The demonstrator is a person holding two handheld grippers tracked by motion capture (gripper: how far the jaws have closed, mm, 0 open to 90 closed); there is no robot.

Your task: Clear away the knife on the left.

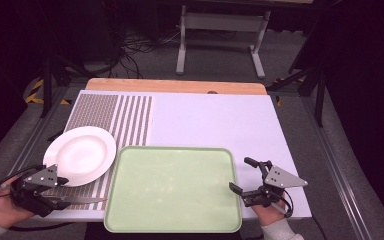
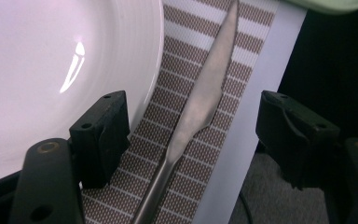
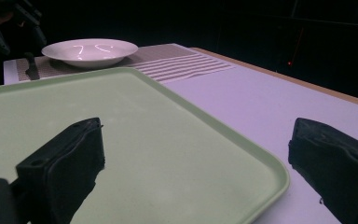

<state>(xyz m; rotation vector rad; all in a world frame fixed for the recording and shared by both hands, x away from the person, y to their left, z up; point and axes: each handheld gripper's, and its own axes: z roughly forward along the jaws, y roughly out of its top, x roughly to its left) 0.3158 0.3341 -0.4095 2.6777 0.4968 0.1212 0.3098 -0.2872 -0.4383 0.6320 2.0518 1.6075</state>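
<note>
One flat silver table knife [image 2: 200,100] lies on the brown-and-white striped part of the bench cover [image 2: 186,154], at the near left corner of the bench. Its blade points toward the pale green tray and its handle runs back toward the left gripper [image 1: 62,192]. In the left gripper view the knife sits between the two black fingers [image 2: 100,135], which stand apart on either side of it without pressing on it; one finger is just beside the plate's rim, the other hangs past the near edge of the bench.

One round white ceramic plate [image 1: 80,155] rests on the striped area, just beside the knife and close to the tray's left edge.

One pale green rectangular plastic tray [image 1: 172,187] with rounded corners lies at the middle of the near side of the bench, with nothing on it.

The right gripper [image 1: 245,177] is held just off the tray's right edge, above the plain white cover [image 1: 215,120]. Its two fingers [image 3: 65,163] are spread wide with nothing between them; in the right gripper view one hangs over the tray and the other over the white surface.

Two hands are in the high view, one to each gripper, coming in from the bottom edge.
</note>
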